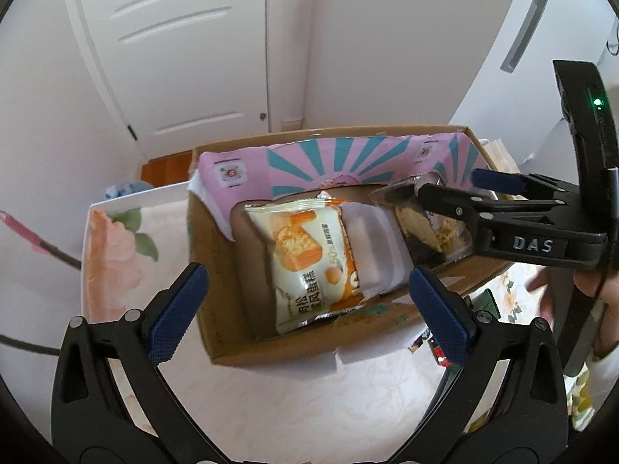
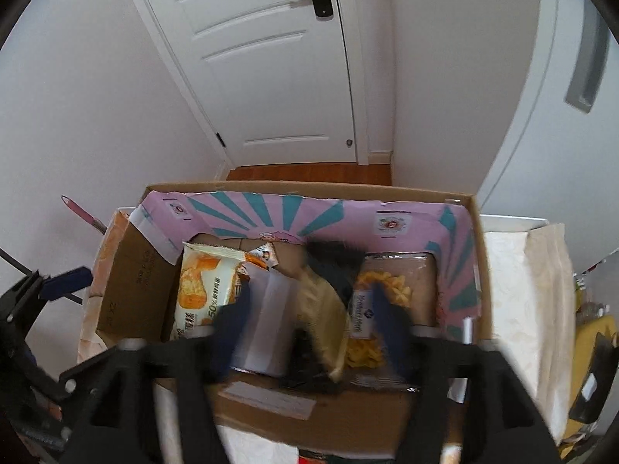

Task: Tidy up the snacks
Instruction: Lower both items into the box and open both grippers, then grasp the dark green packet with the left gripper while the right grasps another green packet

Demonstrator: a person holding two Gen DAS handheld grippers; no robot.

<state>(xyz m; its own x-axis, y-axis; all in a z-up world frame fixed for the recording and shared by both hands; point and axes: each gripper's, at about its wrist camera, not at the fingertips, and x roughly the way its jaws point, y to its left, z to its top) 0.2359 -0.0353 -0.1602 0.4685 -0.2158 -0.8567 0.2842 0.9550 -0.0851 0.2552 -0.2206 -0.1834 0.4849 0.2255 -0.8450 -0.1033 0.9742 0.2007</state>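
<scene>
The left gripper (image 1: pixel 305 294) hangs wide open and empty over the near edge of the cardboard box (image 1: pixel 216 332), where an orange cake packet (image 1: pixel 305 259) lies, while farther right the right gripper (image 2: pixel 313 328) stands released above a clear snack bag (image 2: pixel 390 294).

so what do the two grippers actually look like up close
Both are black plastic clamp-style tools with silver rivets and dark blue textured pads. The left gripper shows this clearly. The right gripper has white "DAS" lettering and a green light on its black body.
</scene>
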